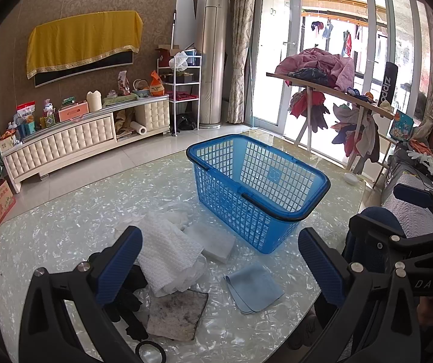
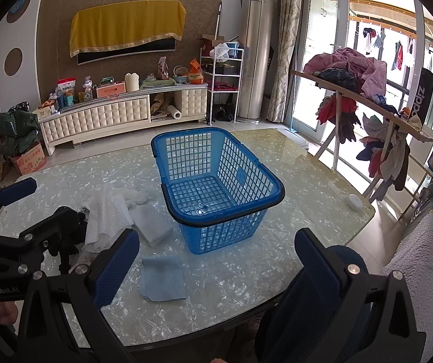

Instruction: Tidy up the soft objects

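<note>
An empty blue plastic basket (image 1: 258,187) stands on the glass table (image 1: 65,227); it also shows in the right wrist view (image 2: 216,187). In front of it lie a white waffle towel (image 1: 171,251), a white folded pad (image 1: 213,242), a folded light blue cloth (image 1: 254,287), a dirty grey cloth (image 1: 177,317) and a black glove (image 1: 125,302). The right wrist view shows the blue cloth (image 2: 162,279), the white pad (image 2: 153,227) and the towel (image 2: 107,220). My left gripper (image 1: 219,269) is open above the pile. My right gripper (image 2: 216,269) is open near the table's front edge.
A TV cabinet (image 1: 80,139) with clutter stands against the far wall. A drying rack (image 1: 337,96) with clothes stands at the right by the glass doors. A small white object (image 2: 353,202) lies at the table's right edge. A sofa (image 2: 421,266) is at the right.
</note>
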Tool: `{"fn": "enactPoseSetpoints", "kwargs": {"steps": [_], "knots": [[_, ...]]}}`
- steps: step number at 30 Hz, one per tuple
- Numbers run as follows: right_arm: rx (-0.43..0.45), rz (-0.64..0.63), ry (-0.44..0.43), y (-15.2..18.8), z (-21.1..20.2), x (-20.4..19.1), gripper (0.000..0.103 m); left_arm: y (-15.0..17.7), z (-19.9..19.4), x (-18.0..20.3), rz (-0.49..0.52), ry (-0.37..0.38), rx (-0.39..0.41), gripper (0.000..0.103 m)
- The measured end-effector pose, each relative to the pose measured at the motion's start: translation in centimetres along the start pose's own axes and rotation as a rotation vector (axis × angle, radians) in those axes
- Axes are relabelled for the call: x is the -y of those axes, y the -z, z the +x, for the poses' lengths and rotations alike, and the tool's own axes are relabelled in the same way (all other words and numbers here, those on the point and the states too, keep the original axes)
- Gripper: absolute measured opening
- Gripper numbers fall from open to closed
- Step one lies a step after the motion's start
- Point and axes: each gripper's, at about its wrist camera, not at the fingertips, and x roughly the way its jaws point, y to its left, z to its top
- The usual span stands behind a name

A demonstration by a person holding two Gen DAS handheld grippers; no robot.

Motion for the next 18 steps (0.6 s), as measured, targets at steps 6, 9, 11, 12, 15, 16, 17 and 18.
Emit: {"fn": "enactPoseSetpoints", "kwargs": {"steps": [6, 9, 11, 12, 15, 16, 17, 18], "knots": [[-0.007, -0.008, -0.014, -0.3, 0.2, -0.1, 0.103, 0.0, -0.1, -0.1, -0.003, -0.007, 0.01, 0.103], [-0.007, -0.024, -0.026, -0.6, 0.4, -0.3, 0.103, -0.2, -0.2, -0.4, -0.013, -0.011, 0.012, 0.103], [-0.007, -0.032, -0.035, -0.7, 0.5, -0.3, 0.103, -0.4, -0.3, -0.8, -0.026, -0.008, 0.012, 0.103], [-0.008, -0.039, -0.041, -0.8, 0.6, -0.4, 0.103, -0.5, -0.3, -1.0, -0.03, -0.011, 0.013, 0.103], [-0.009, -0.055, -0.054, -0.9, 0.8, -0.6, 0.103, -0.8, -0.5, -1.3, -0.035, -0.024, 0.013, 0.103], [-0.01, -0.06, -0.056, -1.0, 0.9, -0.7, 0.103, -1.0, -0.5, -1.5, -0.042, -0.027, 0.013, 0.103], [-0.013, -0.064, -0.06, -1.1, 1.0, -0.8, 0.103, -1.1, -0.6, -1.7, -0.049, -0.028, 0.013, 0.103], [-0.016, -0.068, -0.065, -1.2, 1.2, -0.9, 0.103, -1.2, -0.6, -1.9, -0.055, -0.028, 0.012, 0.103]]}}
